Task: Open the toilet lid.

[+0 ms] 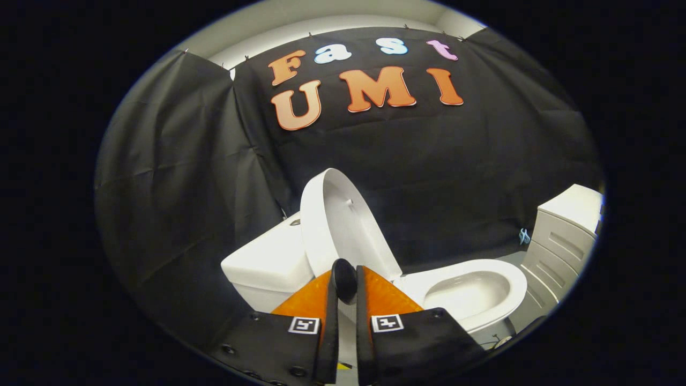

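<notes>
Black cloth backs the raised toilet lid [343, 225] just beyond the closed hand-held gripper [345, 284].

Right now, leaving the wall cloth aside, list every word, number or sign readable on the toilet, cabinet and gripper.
Toilet lid, raised: no text.
Cabinet: no text.
Gripper, fingers nearly closed just before the lid's base: two square coded markers, patterns rather than words.
</notes>
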The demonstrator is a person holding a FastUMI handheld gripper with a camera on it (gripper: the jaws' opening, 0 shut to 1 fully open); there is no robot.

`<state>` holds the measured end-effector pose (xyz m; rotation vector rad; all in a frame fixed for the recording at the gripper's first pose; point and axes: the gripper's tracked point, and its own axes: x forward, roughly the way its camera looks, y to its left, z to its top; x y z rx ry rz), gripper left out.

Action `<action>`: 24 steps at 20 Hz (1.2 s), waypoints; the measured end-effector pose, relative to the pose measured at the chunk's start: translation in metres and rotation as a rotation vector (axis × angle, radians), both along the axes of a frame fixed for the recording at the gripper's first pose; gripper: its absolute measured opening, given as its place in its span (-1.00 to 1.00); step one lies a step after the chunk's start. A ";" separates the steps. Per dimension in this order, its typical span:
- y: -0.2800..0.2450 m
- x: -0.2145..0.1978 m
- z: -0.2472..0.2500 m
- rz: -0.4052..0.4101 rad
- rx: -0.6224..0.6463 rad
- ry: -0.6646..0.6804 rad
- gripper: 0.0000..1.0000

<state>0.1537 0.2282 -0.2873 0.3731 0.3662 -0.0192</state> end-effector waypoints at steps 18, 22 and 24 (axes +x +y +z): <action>-0.068 -0.072 0.119 0.026 -0.197 -0.094 0.97; -0.079 -0.081 0.156 0.047 -0.288 -0.127 0.96; -0.083 -0.089 0.170 0.065 -0.307 -0.131 0.95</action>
